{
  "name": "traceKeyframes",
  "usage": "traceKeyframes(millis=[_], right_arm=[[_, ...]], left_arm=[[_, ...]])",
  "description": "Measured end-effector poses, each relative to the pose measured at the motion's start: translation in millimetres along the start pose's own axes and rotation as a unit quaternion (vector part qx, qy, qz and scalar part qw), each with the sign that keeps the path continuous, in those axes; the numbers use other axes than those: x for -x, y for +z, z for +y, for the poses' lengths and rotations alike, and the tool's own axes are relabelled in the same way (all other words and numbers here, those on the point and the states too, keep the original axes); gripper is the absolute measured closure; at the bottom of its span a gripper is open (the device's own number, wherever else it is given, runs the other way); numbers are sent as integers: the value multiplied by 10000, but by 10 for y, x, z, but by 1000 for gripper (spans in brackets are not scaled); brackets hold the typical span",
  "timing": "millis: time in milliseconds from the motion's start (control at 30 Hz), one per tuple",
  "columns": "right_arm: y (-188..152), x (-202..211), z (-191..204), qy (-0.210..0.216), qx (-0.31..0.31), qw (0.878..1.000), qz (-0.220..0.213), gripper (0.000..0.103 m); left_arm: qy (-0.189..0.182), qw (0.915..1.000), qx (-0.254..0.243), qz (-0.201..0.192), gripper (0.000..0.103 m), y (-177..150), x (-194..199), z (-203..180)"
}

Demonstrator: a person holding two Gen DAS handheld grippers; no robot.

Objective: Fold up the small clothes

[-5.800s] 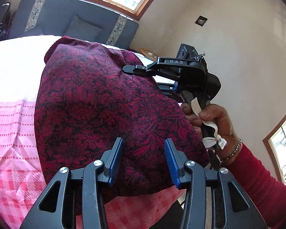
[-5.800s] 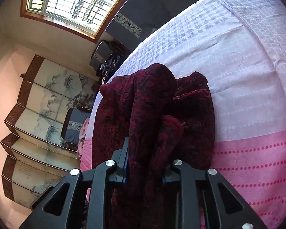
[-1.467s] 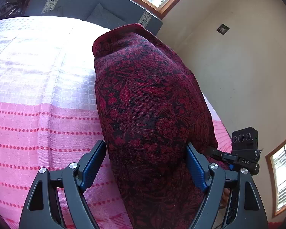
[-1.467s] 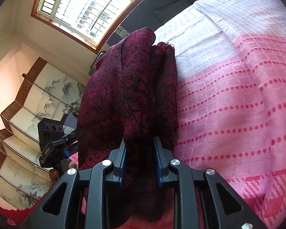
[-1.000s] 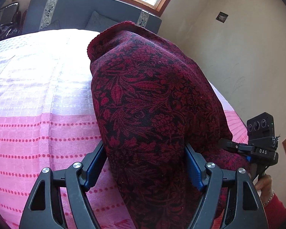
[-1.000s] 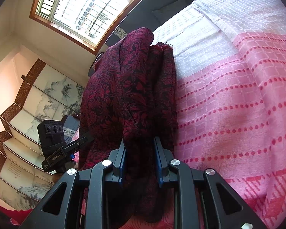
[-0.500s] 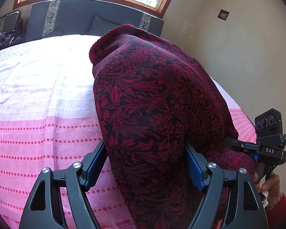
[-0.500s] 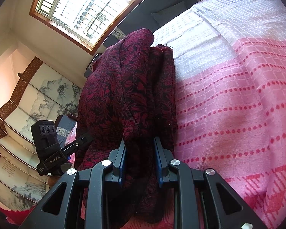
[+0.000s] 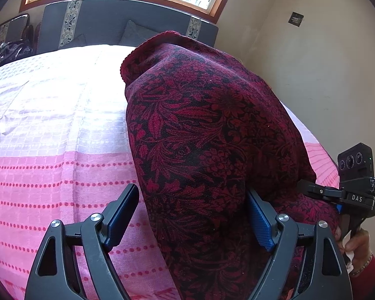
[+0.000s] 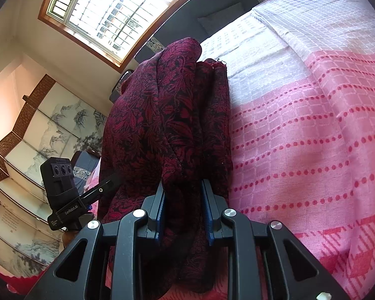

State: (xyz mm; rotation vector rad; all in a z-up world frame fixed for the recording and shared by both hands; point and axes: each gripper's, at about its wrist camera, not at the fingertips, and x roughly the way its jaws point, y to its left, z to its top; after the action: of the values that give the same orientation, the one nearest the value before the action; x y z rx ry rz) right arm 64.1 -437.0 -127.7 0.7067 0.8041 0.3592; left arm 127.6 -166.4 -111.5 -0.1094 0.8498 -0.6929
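Garment, a dark red floral-patterned woven cloth, lifted above the pink checked bedspread, bunched in the clamped right claw while the left claw, just widening, straddles it loosely: re-grip 1 corner before laying flat.

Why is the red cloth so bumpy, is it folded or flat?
Folded, not flat. The red cloth lies doubled in thick layers on the bed, and the right gripper pinches a bunched fold.
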Motion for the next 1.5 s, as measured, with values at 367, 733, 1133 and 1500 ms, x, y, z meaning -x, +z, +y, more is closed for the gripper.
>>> traceKeyframes(millis=[367, 733, 1133, 1500], right_arm=[[-21, 4, -28, 99, -59, 9999, -12, 81], [184, 349, 104, -356, 105, 9983, -447, 64], [1341, -673, 1061, -898, 2634, 9602, 248, 69], [1334, -1141, 508, -1573, 2329, 9575, 647, 74]], left_arm=[[-475, 9984, 308, 42, 12, 153, -27, 167], [-435, 9984, 360, 25, 21, 107, -76, 161], [-286, 9986, 452, -3, 11, 61, -62, 185], [-133, 9988, 467, -30, 9, -7, -30, 186]])
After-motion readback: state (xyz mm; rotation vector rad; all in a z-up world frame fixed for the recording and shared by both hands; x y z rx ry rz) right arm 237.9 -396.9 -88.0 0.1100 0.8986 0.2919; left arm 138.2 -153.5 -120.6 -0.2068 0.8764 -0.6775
